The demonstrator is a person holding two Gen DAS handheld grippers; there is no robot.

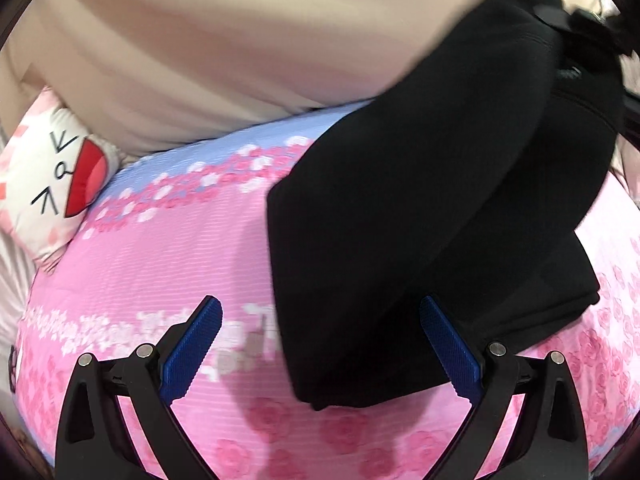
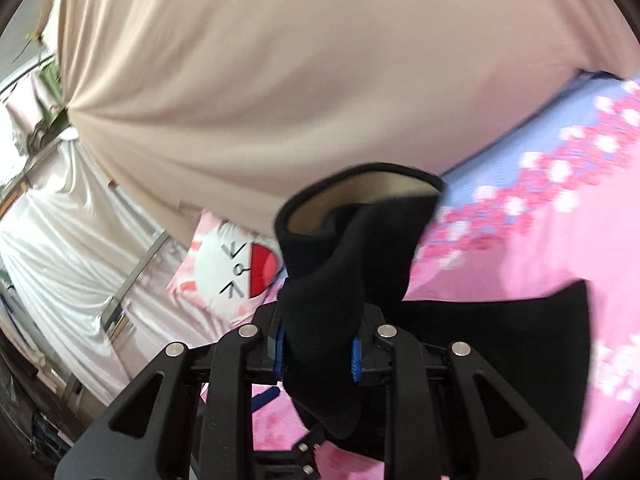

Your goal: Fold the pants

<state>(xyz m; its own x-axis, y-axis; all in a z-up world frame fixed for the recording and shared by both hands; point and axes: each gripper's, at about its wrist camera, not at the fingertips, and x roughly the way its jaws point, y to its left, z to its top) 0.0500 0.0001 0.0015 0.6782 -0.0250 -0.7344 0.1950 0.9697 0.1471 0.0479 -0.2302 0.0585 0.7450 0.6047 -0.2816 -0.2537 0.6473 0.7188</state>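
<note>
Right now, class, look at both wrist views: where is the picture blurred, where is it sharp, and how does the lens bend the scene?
Left wrist view: the black pants and floral bedspread are smeared by motion, while the open left gripper stays crisp. Right wrist view: the bedspread print streaks and the right gripper, shut on the pants, stays sharp. Both views bulge, with dark round corners.

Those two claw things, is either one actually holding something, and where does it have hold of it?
The right gripper is clamped on a bunched edge of the black pants. The left gripper is open, holding nothing.
</note>
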